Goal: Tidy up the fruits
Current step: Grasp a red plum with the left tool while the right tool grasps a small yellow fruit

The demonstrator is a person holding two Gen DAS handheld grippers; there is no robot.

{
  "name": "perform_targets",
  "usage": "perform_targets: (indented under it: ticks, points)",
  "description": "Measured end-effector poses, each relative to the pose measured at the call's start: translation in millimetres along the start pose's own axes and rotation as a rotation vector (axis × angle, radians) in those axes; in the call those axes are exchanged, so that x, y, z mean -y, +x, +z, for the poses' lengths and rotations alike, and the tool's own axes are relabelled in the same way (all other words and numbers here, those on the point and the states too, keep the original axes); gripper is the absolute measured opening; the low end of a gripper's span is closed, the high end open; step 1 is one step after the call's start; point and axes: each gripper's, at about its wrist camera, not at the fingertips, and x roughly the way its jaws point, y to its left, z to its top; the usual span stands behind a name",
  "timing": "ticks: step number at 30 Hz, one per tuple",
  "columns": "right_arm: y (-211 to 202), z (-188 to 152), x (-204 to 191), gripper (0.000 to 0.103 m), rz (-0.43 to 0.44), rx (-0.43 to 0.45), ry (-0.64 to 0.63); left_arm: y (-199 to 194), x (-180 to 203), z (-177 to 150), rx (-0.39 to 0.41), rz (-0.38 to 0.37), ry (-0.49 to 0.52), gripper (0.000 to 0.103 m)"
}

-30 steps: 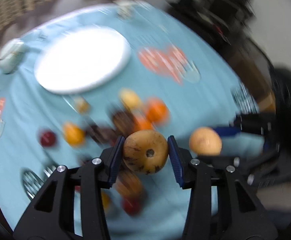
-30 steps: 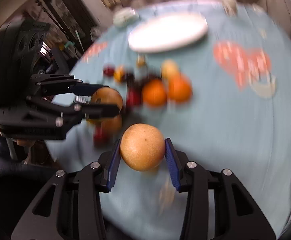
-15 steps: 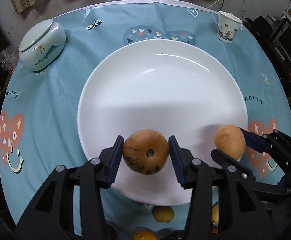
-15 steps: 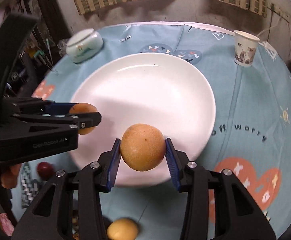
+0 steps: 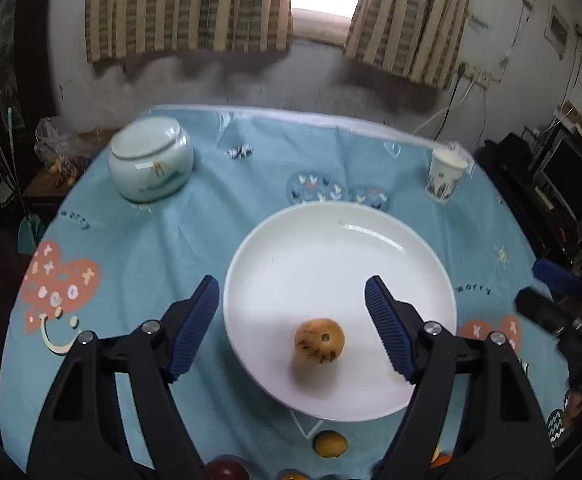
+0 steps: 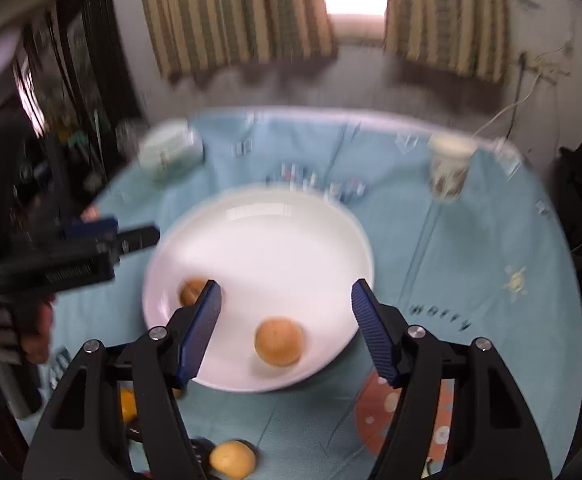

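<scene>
A brown spotted round fruit (image 5: pixel 319 342) lies on the white plate (image 5: pixel 331 248), near its front. My left gripper (image 5: pixel 293 326) is open and empty above it. In the right wrist view a plain orange-brown fruit (image 6: pixel 279 342) lies on the plate (image 6: pixel 267 240), and the spotted fruit (image 6: pixel 191 292) shows partly behind my finger. My right gripper (image 6: pixel 285 330) is open and empty above the plain fruit. The left gripper (image 6: pixel 103 240) shows at the left there; the right gripper shows blurred at the right edge of the left wrist view (image 5: pixel 551 300).
A lidded pale green jar (image 5: pixel 151 164) stands at the back left and a paper cup (image 5: pixel 445 176) at the back right. Several small fruits lie on the blue tablecloth in front of the plate, such as a yellow one (image 5: pixel 330 443) and another (image 6: pixel 233 460).
Both grippers have opened and let their fruits go onto the plate. Both have drawn back and tilted up, so the wall and curtains now show.
</scene>
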Motion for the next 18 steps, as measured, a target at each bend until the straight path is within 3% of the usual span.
perform_targets:
  ticks: [5,6,7,9,10,13,16,17,18]
  points:
    - [-154.2,18.3,-14.7,0.071,-0.095,0.449,-0.042,-93.1,7.7,2.0,0.273,-0.025,0.063,0.086]
    - [-181.2,18.4,-20.7,0.076,-0.118,0.529,-0.055,-114.2,9.0,1.7,0.325,-0.031,0.076,0.087]
    - [-209.1,16.6,-27.1,0.099,-0.141,0.608,-0.063,-127.3,10.5,1.4,0.355,-0.041,0.085,0.089]
    - [-251.8,4.1,-37.7,0.102,-0.18,0.725,-0.054,-156.6,13.6,-3.4,0.409,-0.065,0.117,0.091]
    - [-269.2,-4.3,-41.3,0.102,-0.158,0.754,-0.046,-164.2,15.2,-7.2,0.412,-0.066,0.138,0.092]
    - [-278.1,-25.9,-39.3,0.102,0.003,0.648,-0.032,-172.5,14.9,-27.0,0.376,-0.049,0.19,0.092]
    - [-239.8,-60.4,-35.7,0.102,-0.015,0.439,-0.029,-165.3,5.2,-60.8,0.276,-0.024,0.237,0.092]
    - [-215.5,-80.9,-32.7,0.102,-0.007,0.304,-0.014,-161.9,0.2,-76.0,0.234,-0.014,0.258,0.092]
    - [-202.1,-95.5,-31.7,0.102,-0.003,0.237,0.0,-158.1,-5.5,-90.8,0.188,-0.006,0.273,0.092]
